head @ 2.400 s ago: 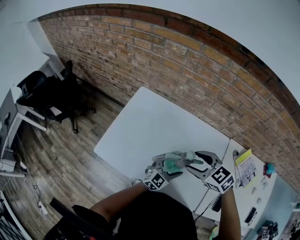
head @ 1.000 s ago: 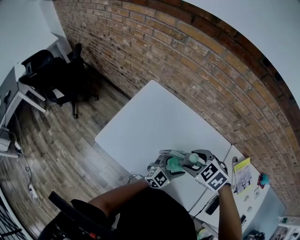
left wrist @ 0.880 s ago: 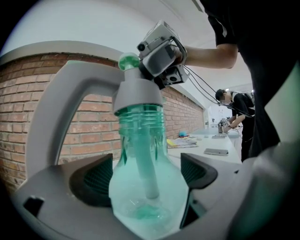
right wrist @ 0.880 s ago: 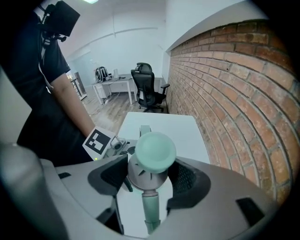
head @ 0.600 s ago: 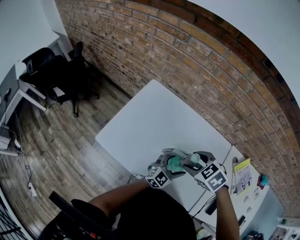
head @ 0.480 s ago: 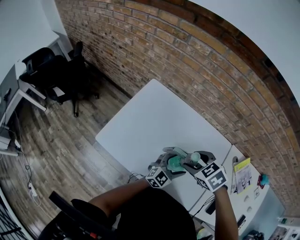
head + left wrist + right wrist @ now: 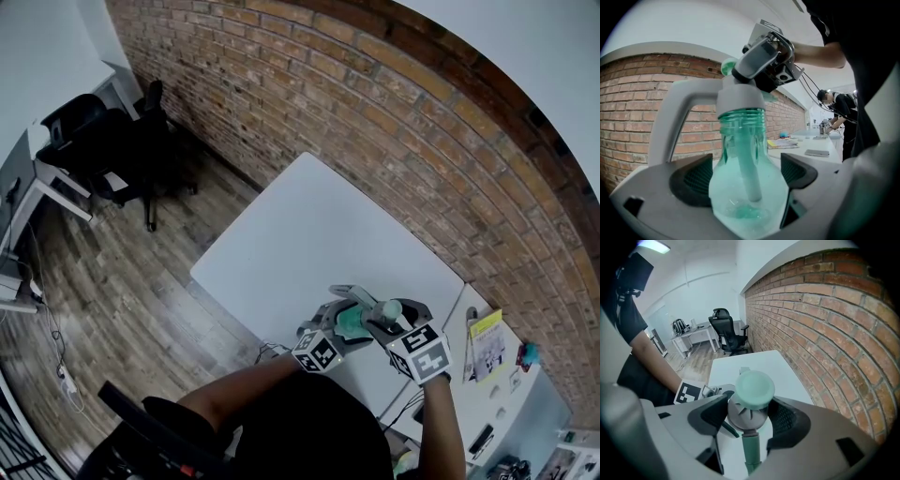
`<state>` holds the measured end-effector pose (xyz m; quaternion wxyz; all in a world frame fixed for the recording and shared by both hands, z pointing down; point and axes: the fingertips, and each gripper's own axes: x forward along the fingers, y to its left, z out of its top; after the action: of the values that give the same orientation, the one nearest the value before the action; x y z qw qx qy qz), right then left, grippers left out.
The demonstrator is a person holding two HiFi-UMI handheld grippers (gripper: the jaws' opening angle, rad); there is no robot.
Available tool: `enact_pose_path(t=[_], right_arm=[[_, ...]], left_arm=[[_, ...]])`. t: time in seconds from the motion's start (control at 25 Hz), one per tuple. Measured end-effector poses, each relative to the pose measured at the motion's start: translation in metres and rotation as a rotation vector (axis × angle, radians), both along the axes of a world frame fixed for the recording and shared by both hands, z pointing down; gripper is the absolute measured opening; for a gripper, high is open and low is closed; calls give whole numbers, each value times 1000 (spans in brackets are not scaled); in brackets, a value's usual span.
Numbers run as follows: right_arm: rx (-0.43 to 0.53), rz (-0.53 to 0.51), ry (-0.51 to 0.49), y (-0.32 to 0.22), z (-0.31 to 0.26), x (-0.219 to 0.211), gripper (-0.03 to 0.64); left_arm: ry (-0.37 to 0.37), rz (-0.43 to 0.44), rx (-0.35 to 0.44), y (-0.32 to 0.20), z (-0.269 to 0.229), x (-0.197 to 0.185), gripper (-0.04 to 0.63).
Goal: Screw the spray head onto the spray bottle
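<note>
Left gripper view looks along my left gripper (image 7: 745,177), whose pads are clamped on the round body of the clear green spray bottle (image 7: 740,197); a white dip tube (image 7: 749,173) runs down inside it. The threaded neck shows just below the grey collar of the spray head (image 7: 739,99) sitting on top. My right gripper (image 7: 749,414) reaches in from above, its pads gripping that collar on both sides. In the head view I hold the bottle in the air over the near right edge of the white table (image 7: 309,234), near the brick wall (image 7: 422,141). Each gripper's marker cube (image 7: 317,352) bears black-and-white square codes. A yellow booklet (image 7: 487,342) lies on the next table to the right, its print too small to read.
</note>
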<state>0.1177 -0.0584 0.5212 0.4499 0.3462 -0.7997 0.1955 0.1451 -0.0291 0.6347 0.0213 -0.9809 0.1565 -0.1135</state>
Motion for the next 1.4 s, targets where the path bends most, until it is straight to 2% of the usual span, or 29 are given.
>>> enact_pose_path(t=[0.28, 0.76, 0.88, 1.16, 1.4], right_arm=[[27, -43, -15, 3, -2, 1, 265], [59, 69, -70, 9, -1, 9, 265], [58, 71, -51, 8, 0, 8, 265], [66, 7, 28, 4, 0, -1, 265], [67, 41, -13, 7, -1, 3, 265]], left_arm=[[5, -3, -9, 0, 0, 0, 436], [9, -11, -17, 0, 0, -2, 436], [6, -13, -15, -1, 0, -3, 436], [6, -15, -18, -1, 1, -1, 436], [16, -13, -27, -1, 1, -2, 436]])
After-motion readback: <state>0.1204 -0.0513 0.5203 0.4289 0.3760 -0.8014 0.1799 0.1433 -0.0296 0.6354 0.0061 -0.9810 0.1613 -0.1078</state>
